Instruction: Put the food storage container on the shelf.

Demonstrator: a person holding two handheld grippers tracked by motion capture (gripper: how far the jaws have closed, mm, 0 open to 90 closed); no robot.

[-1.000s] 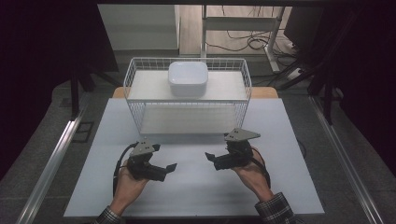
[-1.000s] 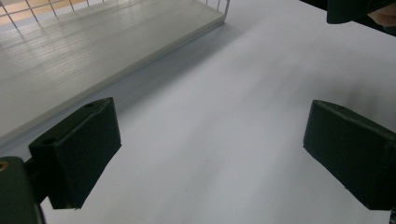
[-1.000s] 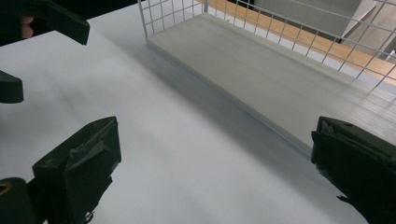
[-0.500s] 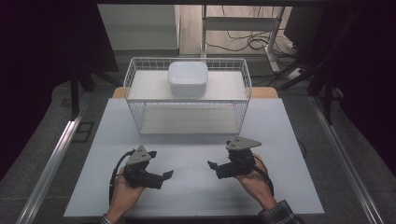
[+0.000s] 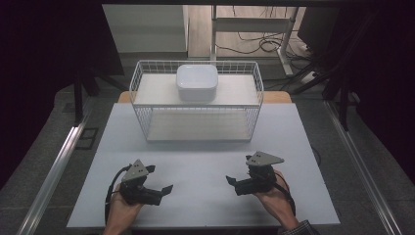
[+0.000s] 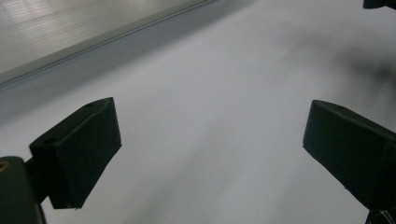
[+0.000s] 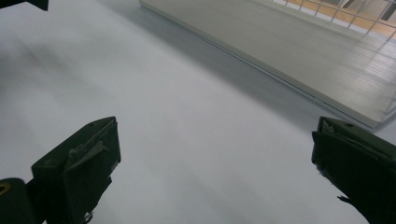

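As both have drawn back toward the table's (image 5: 205, 152) near edge, left gripper (image 5: 164, 192) and right gripper (image 5: 231, 182) gape wide, empty.

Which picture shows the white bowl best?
The high view. There the white bowl sits whole on the top shelf of the wire rack, seen from above. The right gripper view catches part of the rack's lower shelf and some wire at its top right, not the bowl. The left gripper view looks at the table.

White square bowl (image 5: 196, 82) upside down on top shelf of white wire basket (image 5: 254, 105), far side of table.
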